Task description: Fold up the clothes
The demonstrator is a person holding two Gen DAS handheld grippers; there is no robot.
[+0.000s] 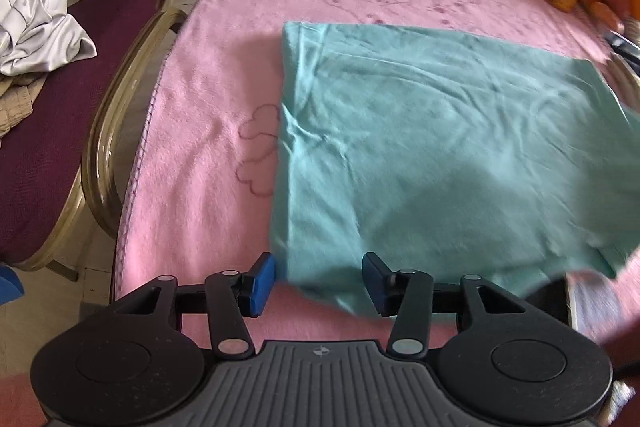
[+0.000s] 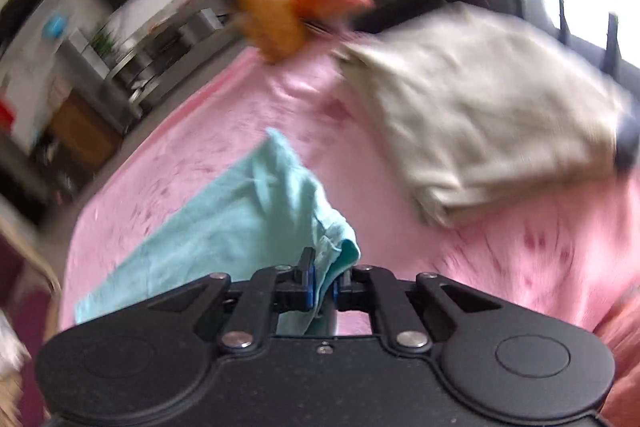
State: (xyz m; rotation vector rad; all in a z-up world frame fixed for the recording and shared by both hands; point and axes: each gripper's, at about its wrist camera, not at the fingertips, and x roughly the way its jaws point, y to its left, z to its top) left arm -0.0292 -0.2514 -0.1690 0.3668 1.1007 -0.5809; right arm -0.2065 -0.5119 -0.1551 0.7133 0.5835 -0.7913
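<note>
Garment: I see a teal cloth [image 1: 440,147] spread mostly flat on the pink blanket [image 1: 208,131] covering the table, its near edge by my left tongs, its right corner raised.
Left tongs [image 1: 318,283]: held apart, straddling the near edge of the cloth; the pads do not press on it.
Right tongs [image 2: 323,283]: clamped together on a bunched corner of the teal cloth [image 2: 240,223], which rises off the blanket in the right wrist view.
Handling: I judge the cloth thin, soft and light. It creases readily and will sag between grip points, so a one-corner lift will trail and twist.
Where to hold: corners and hems, pinched deep so the fabric does not slip out; the near left corner is the free one for my left tongs.
Other items: a folded beige cloth [image 2: 480,115] lies well apart on the blanket; a white garment [image 1: 36,23] sits on the chair [image 1: 128,67] beside the table.
Risk: the blanket's pile may drag at the cloth and spoil the fold line.
</note>
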